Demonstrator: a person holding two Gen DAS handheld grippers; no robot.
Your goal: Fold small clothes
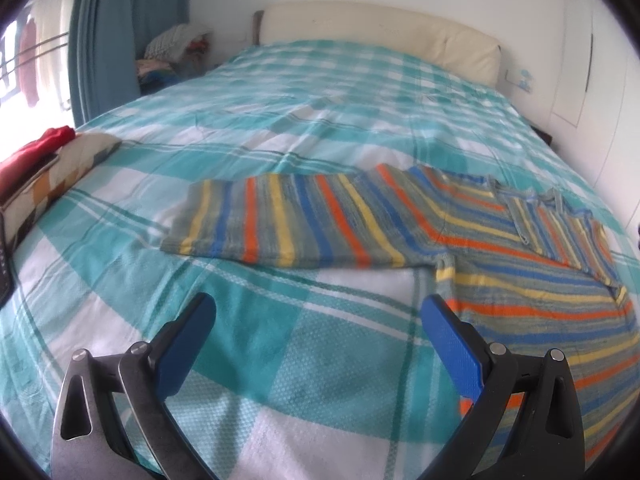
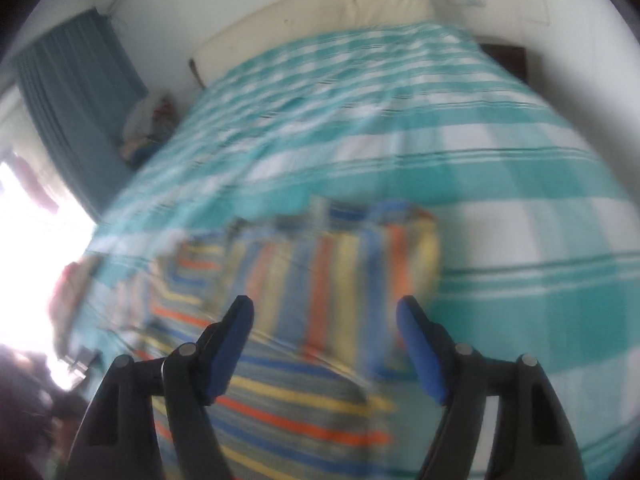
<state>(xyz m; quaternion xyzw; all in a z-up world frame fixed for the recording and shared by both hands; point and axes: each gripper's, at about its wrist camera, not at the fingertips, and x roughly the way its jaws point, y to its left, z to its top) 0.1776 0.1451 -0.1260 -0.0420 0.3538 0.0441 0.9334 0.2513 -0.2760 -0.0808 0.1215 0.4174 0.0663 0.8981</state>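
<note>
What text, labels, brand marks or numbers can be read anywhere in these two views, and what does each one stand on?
None can be read in either view.
Wall sticker: a small blue mark beside the headboard, too small and blurred to tell if it carries text.
Striped shirt: stripes only, no label showing.
Checked bedspread: pattern only.
The right wrist view is motion-blurred throughout.

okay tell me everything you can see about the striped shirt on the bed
The striped shirt is a small knit-looking top with grey-green fabric crossed by orange, yellow and blue stripes. It lies flat on the teal and white checked bedspread, partly folded: one layer is turned over across the body, so its stripes run at an angle to the rest. A collar or neck opening shows near its far right end. Neither gripper touches it.
</note>
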